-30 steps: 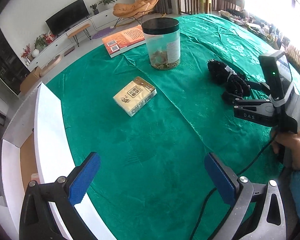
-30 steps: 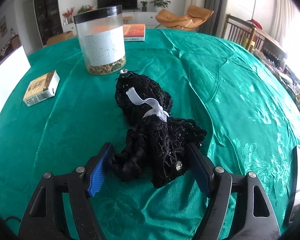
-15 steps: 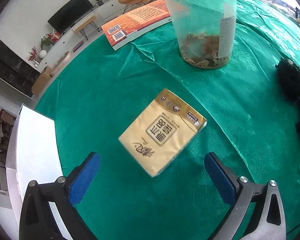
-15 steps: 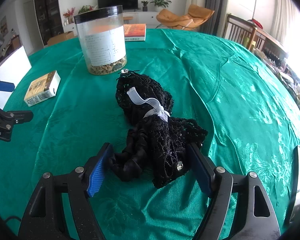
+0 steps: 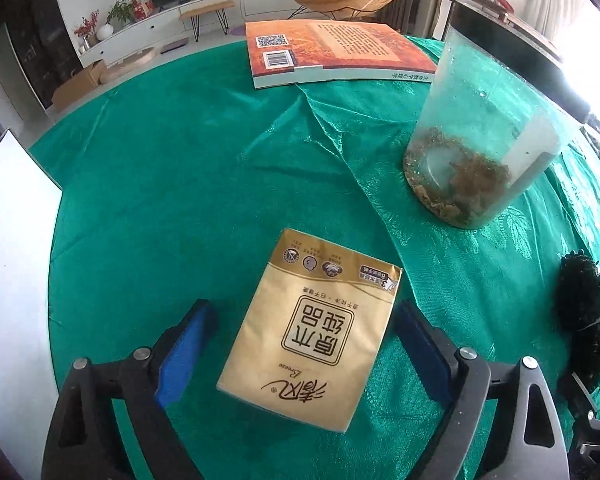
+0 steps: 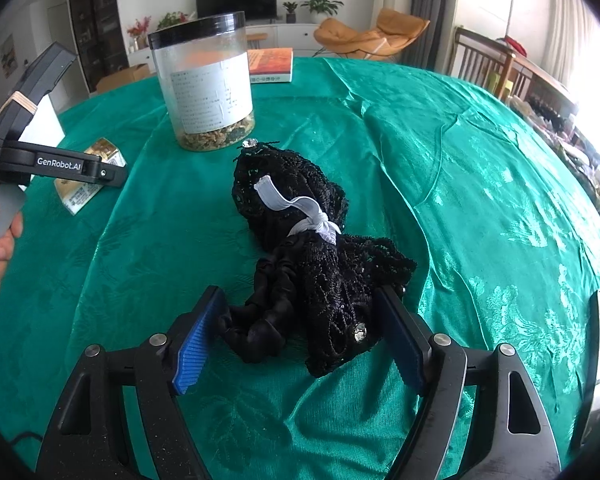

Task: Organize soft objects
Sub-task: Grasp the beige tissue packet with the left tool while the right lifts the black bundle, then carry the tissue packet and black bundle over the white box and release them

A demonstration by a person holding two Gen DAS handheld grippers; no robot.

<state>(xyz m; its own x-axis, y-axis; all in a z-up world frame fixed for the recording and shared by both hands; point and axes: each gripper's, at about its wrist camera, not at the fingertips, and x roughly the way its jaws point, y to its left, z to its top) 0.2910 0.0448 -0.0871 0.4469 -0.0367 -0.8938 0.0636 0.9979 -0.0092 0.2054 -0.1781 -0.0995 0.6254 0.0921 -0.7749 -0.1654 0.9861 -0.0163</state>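
A yellow tissue pack (image 5: 312,332) lies flat on the green tablecloth (image 5: 180,184). My left gripper (image 5: 300,344) is open with the pack between its blue pads, not touching it. A black lace bundle tied with a white band (image 6: 304,240) lies mid-table. My right gripper (image 6: 300,340) is open, its pads on either side of the bundle's near end. The bundle also shows at the right edge of the left wrist view (image 5: 580,304). The left gripper body (image 6: 52,164) shows over the pack (image 6: 88,184) in the right wrist view.
A clear jar with a black lid (image 6: 206,84) holds dried bits and stands behind the bundle; it also shows in the left wrist view (image 5: 484,136). An orange book (image 5: 332,52) lies at the far edge. A white panel (image 5: 12,240) borders the table's left side.
My left gripper has moved forward and down over the tissue pack, which now sits between its pads. The right gripper has stayed around the black bundle.
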